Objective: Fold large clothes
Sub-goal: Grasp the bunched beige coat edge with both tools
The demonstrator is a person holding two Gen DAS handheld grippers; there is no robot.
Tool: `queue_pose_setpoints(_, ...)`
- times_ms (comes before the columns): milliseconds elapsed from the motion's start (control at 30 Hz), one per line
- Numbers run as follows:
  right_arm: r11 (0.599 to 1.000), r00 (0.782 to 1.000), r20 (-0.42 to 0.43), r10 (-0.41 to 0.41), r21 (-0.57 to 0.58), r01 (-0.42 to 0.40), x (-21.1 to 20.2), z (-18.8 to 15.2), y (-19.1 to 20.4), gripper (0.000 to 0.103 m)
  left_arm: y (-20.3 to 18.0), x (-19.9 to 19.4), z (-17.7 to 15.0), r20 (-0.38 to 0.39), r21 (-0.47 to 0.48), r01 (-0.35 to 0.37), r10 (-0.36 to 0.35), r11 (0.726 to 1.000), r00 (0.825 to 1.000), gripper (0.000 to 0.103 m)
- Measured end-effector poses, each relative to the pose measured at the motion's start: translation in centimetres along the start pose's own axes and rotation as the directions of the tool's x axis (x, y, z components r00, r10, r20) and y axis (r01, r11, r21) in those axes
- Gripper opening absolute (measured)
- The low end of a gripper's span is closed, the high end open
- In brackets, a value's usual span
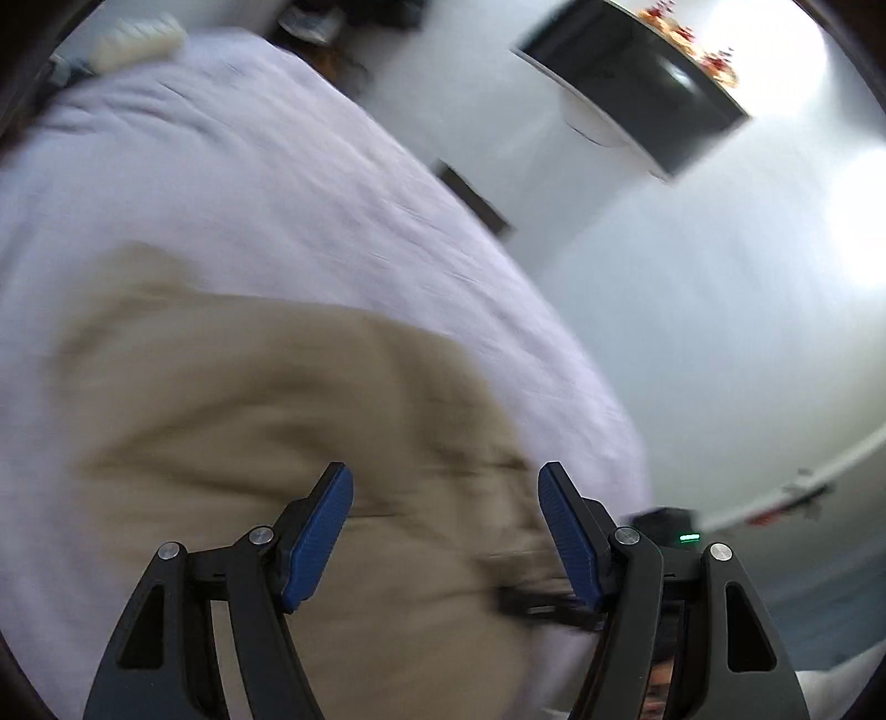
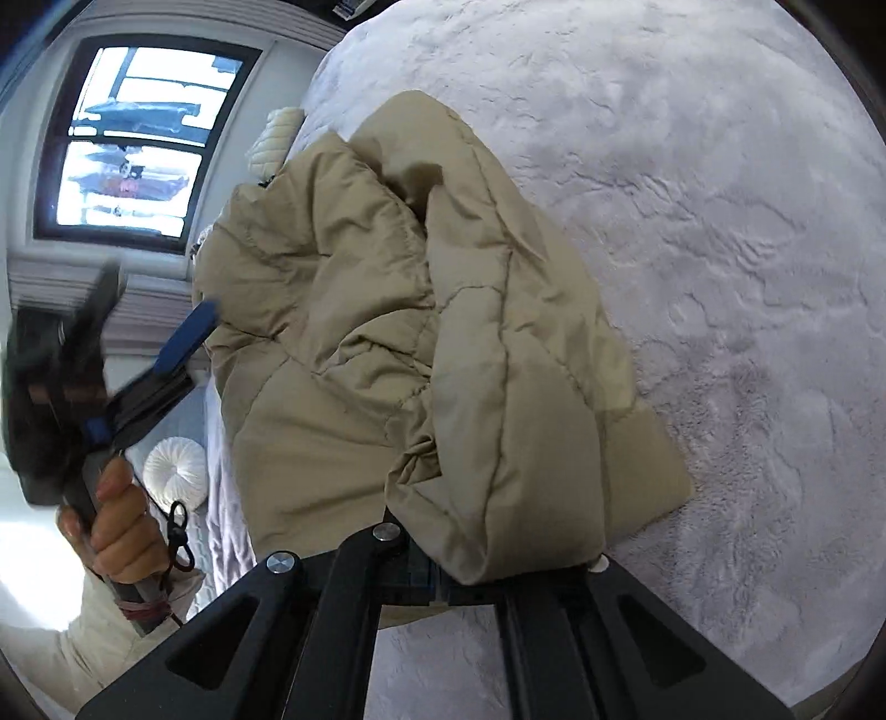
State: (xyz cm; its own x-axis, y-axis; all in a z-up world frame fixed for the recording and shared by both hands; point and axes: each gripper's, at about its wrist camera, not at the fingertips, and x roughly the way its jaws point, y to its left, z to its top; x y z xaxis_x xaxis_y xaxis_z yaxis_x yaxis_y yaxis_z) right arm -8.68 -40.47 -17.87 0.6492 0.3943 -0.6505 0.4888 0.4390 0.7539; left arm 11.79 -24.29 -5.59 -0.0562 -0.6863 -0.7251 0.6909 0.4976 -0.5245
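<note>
Left gripper (image 1: 446, 531) hangs wide open above the jacket (image 1: 266, 432), gripping nothing. Right gripper (image 2: 470, 576) is clamped on a bunched fold of the jacket (image 2: 398, 343), which lies crumpled on the bed (image 2: 720, 221).

I count one beige padded jacket (image 2: 421, 343), bunched on one pale bedspread (image 2: 720, 221), ahead of my right gripper (image 2: 443, 576).

Two grippers total: right one plus left gripper (image 1: 446, 531); each has two blue pads (image 1: 321, 531).

One hand (image 2: 119, 531) visible, gripping left tool's handle, far left of right view.

One window (image 2: 138, 138), upper left.

One round white cushion (image 2: 174, 471), low left.

One ribbed cream pillow (image 1: 138, 41), far ahead of left gripper.

One dark wall screen (image 1: 637, 83), ahead right.
</note>
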Motion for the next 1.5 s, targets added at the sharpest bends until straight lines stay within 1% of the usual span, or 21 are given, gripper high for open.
queue_pose_setpoints(33, 1.000, 1.000, 0.000, 0.010, 0.007, -0.010, -0.4, 0.0, -1.0, 0.000, 1.4, -0.3, -0.3, 0.009, -0.018, -0.053, 0.054, 0.998, 0.999, 0.070)
queue_pose_setpoints(67, 1.000, 1.000, -0.002, 0.021, 0.011, -0.021, -0.6, 0.1, -1.6, 0.000, 2.6, -0.1, -0.5, 0.005, -0.044, -0.079, 0.079, 0.996, 0.997, 0.070)
queue_pose_setpoints(167, 0.999, 0.999, -0.009, 0.043, 0.019, -0.043, 0.1, 0.9, -2.7, 0.000, 4.1, 1.2, -0.6, 0.007, -0.090, -0.085, 0.086, 0.992, 0.996, 0.070)
queue_pose_setpoints(300, 0.999, 0.999, -0.024, 0.037, 0.031, -0.036, -1.1, 1.2, -4.4, 0.000, 2.4, 4.7, -0.8, 0.022, -0.023, -0.152, 0.152, 0.988, 0.988, 0.070)
queue_pose_setpoints(400, 1.000, 0.999, -0.043, -0.013, -0.005, 0.013, -2.6, 2.0, -2.5, 0.003, 2.0, 6.3, -0.9, 0.025, -0.021, -0.176, 0.177, 0.984, 0.984, 0.070)
queue_pose_setpoints(500, 0.991, 0.997, -0.024, -0.070, -0.113, 0.067, -4.8, 3.4, 0.7, 0.005, 2.1, 7.0, -0.7, 0.025, -0.041, -0.189, 0.190, 0.981, 0.981, 0.070)
queue_pose_setpoints(533, 0.987, 0.997, -0.011, -0.076, -0.144, 0.074, -5.6, 3.7, 1.7, 0.010, 2.2, 7.2, -0.6, 0.022, -0.044, -0.192, 0.193, 0.980, 0.981, 0.070)
queue_pose_setpoints(600, 0.971, 0.994, 0.030, -0.107, -0.212, 0.111, -6.8, 4.8, 3.7, 0.042, 2.1, 7.8, -0.4, 0.017, -0.041, -0.201, 0.202, 0.979, 0.979, 0.070)
queue_pose_setpoints(633, 0.964, 0.992, 0.045, -0.116, -0.235, 0.124, -7.1, 5.3, 4.4, 0.074, 2.0, 7.9, -0.4, 0.014, -0.037, -0.211, 0.211, 0.977, 0.977, 0.070)
queue_pose_setpoints(667, 0.944, 0.984, 0.080, -0.159, -0.280, 0.175, -7.2, 6.2, 5.6, 0.088, 1.8, 7.9, -0.5, 0.011, -0.032, -0.222, 0.223, 0.974, 0.975, 0.070)
queue_pose_setpoints(767, 0.855, 0.942, 0.129, -0.309, -0.397, 0.334, -5.9, 8.1, 8.3, 0.088, 1.5, 8.1, -0.5, 0.008, -0.022, -0.243, 0.243, 0.970, 0.970, 0.070)
queue_pose_setpoints(867, 0.804, 0.928, 0.088, -0.362, -0.473, 0.359, -3.1, 9.6, 9.7, 0.088, 1.5, 8.0, -0.5, 0.007, -0.024, -0.248, 0.249, 0.968, 0.969, 0.070)
queue_pose_setpoints(933, 0.756, 0.893, 0.104, -0.438, -0.496, 0.428, -1.4, 10.3, 9.9, 0.088, 1.5, 8.0, -0.6, 0.006, -0.027, -0.252, 0.252, 0.967, 0.968, 0.070)
queue_pose_setpoints(1000, 0.696, 0.844, 0.116, -0.523, -0.512, 0.502, 0.5, 11.6, 9.1, 0.088, 1.5, 7.8, -0.6, 0.006, -0.032, -0.254, 0.254, 0.967, 0.967, 0.070)
queue_pose_setpoints(1033, 0.693, 0.836, 0.101, -0.540, -0.510, 0.509, 1.2, 12.0, 8.3, 0.088, 1.6, 7.7, -0.6, 0.004, -0.035, -0.254, 0.254, 0.967, 0.967, 0.070)
queue_pose_setpoints(1133, 0.761, 0.862, 0.013, -0.507, -0.461, 0.455, 1.9, 13.2, 6.1, 0.093, 1.7, 6.8, -0.6, 0.001, -0.062, -0.246, 0.247, 0.967, 0.969, 0.070)
queue_pose_setpoints(1300, 0.823, 0.891, -0.091, -0.445, -0.434, 0.367, 2.7, 14.3, 3.5, 0.095, 3.3, 2.5, -1.6, 0.024, -0.159, -0.228, 0.234, 0.961, 0.972, 0.070)
queue_pose_setpoints(1333, 0.853, 0.904, -0.128, -0.409, -0.406, 0.328, 2.8, 14.7, 2.7, 0.095, 4.0, 1.6, -2.1, 0.026, -0.184, -0.215, 0.223, 0.959, 0.974, 0.076)
queue_pose_setpoints(1400, 0.904, 0.924, -0.190, -0.332, -0.345, 0.253, 3.4, 15.2, 0.9, 0.095, 5.5, -0.2, -3.3, 0.031, -0.250, -0.171, 0.184, 0.953, 0.982, 0.103)
queue_pose_setpoints(1433, 0.925, 0.931, -0.219, -0.292, -0.313, 0.217, 3.6, 15.3, 0.1, 0.095, 6.6, -1.3, -4.3, 0.060, -0.292, -0.133, 0.157, 0.947, 0.986, 0.103)
queue_pose_setpoints(1500, 0.955, 0.938, -0.268, -0.220, -0.256, 0.151, 4.0, 15.5, -1.2, 0.095, 8.3, -2.3, -5.7, 0.064, -0.352, -0.095, 0.125, 0.931, 0.990, 0.103)
